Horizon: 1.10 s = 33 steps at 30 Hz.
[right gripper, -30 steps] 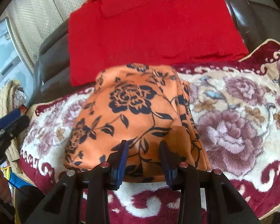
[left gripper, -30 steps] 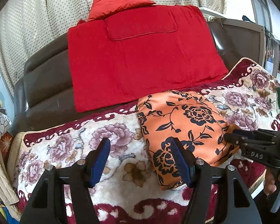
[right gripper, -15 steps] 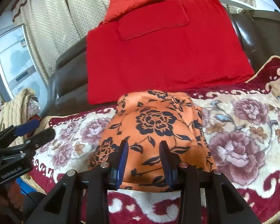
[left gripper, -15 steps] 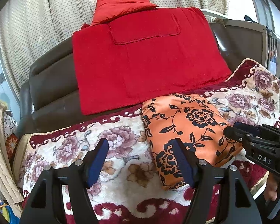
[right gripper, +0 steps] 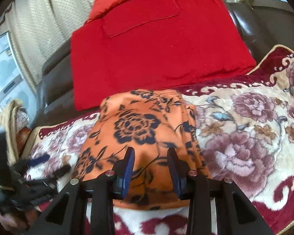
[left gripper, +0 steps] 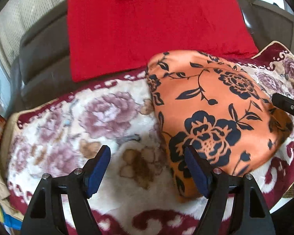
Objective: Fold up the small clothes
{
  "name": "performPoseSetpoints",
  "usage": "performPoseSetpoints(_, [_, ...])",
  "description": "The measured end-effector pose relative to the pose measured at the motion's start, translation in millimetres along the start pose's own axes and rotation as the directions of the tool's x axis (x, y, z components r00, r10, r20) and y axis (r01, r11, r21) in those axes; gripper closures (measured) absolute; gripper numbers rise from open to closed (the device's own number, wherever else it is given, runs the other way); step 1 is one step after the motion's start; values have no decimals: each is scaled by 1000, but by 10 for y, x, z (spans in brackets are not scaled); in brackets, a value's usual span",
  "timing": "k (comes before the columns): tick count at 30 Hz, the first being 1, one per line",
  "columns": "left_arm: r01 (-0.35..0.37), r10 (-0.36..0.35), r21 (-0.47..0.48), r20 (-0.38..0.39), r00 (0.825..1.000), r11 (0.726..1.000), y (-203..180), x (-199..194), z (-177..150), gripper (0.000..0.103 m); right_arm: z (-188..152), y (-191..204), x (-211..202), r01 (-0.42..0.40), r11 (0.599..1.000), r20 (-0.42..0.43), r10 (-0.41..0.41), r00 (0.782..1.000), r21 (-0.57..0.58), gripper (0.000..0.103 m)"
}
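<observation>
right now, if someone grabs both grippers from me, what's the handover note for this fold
Left gripper: jaws opening, nothing between them, low over the floral blanket at the near left edge of the orange floral garment.
Right gripper: partly open over the garment's near edge; pads not seen pressing cloth.
Garment: lies as a compact folded bundle on the blanket, in front of the red cushion.
Done: it looks already folded at least once.
Left: probably take the near edge with both grippers and make the next fold.
</observation>
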<state>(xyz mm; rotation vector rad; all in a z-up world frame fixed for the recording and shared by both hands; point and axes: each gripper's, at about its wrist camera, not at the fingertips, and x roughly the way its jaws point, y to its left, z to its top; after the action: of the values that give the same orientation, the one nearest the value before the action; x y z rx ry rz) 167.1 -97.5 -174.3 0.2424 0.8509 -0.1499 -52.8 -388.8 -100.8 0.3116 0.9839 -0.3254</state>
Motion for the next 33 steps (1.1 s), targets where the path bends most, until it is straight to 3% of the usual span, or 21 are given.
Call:
performPoseSetpoints(2, [24, -23, -25, 19, 1000, 999, 5, 93, -9, 18, 29, -15, 133, 4, 1000, -26, -3, 1000, 8, 65])
performPoseSetpoints(4, [23, -23, -4, -5, 1000, 1000, -17, 178, 9, 15, 3, -24, 412, 15, 1000, -144, -13, 989, 10, 62])
performPoseSetpoints(5, [24, -24, -1, -7, 1000, 1000, -13, 175, 26, 15, -13, -51, 475, 17, 1000, -154, -14, 988, 16, 61])
performPoseSetpoints(9, [41, -41, 15, 1, 999, 999, 61, 35, 88, 15, 33, -160, 377, -39, 995, -145, 52, 988, 90, 60])
performPoseSetpoints(11, [91, -91, -8, 13, 996, 996, 124, -40, 103, 15, 43, -217, 324, -66, 991, -131, 81, 988, 117, 54])
performPoseSetpoints(14, [215, -215, -85, 8, 977, 973, 301, -52, 161, 15, 78, -281, 246, -96, 986, -95, 110, 989, 138, 44])
performPoseSetpoints(16, [258, -264, -149, -24, 964, 955, 404, 3, 219, 15, 122, -371, 240, -92, 981, -77, 106, 991, 170, 35])
performPoseSetpoints(18, [285, -299, -200, -43, 953, 937, 467, 60, 262, 15, 165, -475, 268, -84, 973, -71, 101, 992, 216, 33])
performPoseSetpoints(26, [433, -494, -320, -139, 858, 843, 426, 532, 389, 15, 324, -923, 717, -116, 927, -169, 187, 968, 357, 28])
performPoseSetpoints(28, [467, -547, -354, -171, 819, 810, 369, 696, 400, 15, 341, -1026, 847, -129, 910, -190, 218, 957, 394, 27])
performPoseSetpoints(31, [525, -623, -398, -173, 763, 753, 299, 852, 409, 15, 309, -1128, 1084, -192, 869, -234, 325, 916, 456, 22])
performPoseSetpoints(33, [552, -664, -427, -172, 728, 716, 239, 938, 412, 15, 310, -1125, 1130, -230, 854, -213, 361, 908, 467, 19])
